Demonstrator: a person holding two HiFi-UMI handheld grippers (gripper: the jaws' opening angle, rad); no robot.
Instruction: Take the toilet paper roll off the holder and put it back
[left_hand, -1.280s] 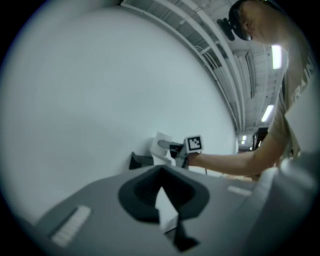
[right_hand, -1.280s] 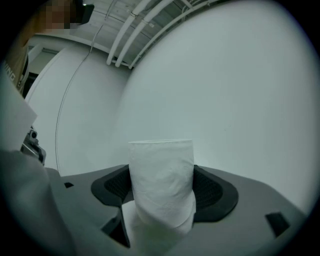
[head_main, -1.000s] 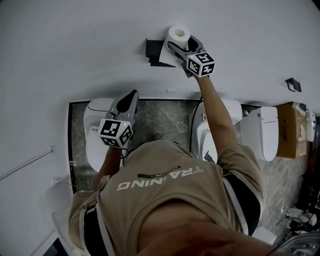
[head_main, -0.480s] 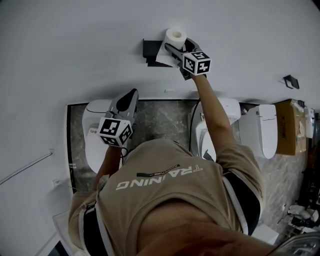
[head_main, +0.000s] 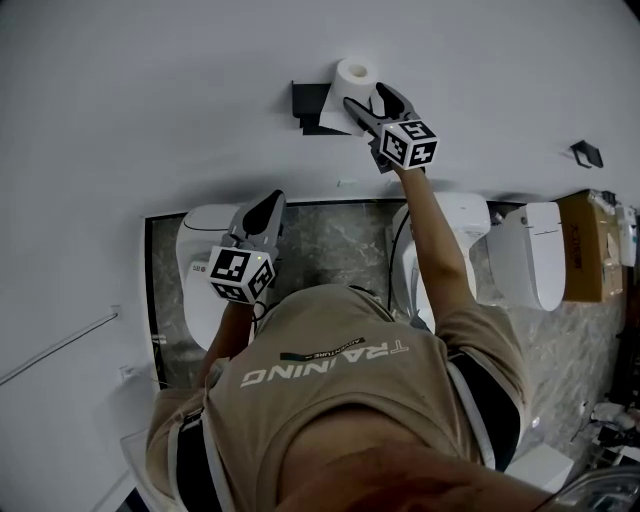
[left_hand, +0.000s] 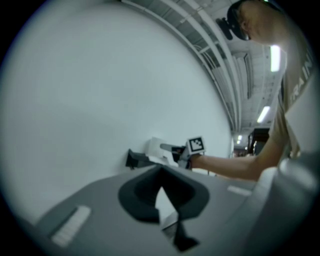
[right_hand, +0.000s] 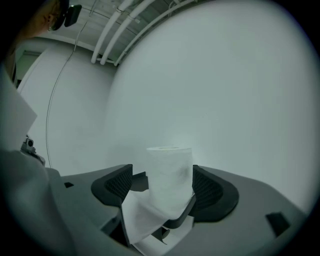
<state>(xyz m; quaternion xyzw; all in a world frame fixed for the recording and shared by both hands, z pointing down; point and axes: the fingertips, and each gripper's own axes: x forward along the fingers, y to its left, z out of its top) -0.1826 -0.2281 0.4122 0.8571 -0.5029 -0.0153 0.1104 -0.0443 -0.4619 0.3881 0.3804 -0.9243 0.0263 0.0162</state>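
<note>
- Tongs on my right side: the right tongs (head_main: 363, 95) are spread, with one jaw on each side of the toilet paper roll (head_main: 352, 74) and not pressed onto it.
- In the right gripper view, a clear gap shows between the roll and the pad at that view's left. The pad at its right sits at the roll's edge, and I cannot tell whether it touches.
- The roll stands upright on the black holder (head_main: 308, 100), which is fixed to the white wall (head_main: 150, 90). The roll's open core faces the head camera.
- A loose sheet (right_hand: 141, 216) hangs from the roll and drapes down toward my right tongs. A curved black arm of the holder shows under the roll, just beside the sheet.
- My left tongs (head_main: 270, 200) are pressed together at the tips with nothing between them. I hold them low, well apart from the roll and pointed toward the wall.
- From the left gripper view, the roll, the holder and my right tongs show small and far off along the wall, with my right forearm reaching out to them.
- Below the holder, a dark marbled floor (head_main: 330, 240) meets the wall. Three white toilets (head_main: 195, 270) stand in a row on it.
- A cardboard box (head_main: 590, 245) sits at the far right, beside the last toilet.
- My tan shirt (head_main: 330, 400) fills the lower middle of the head view.
</note>
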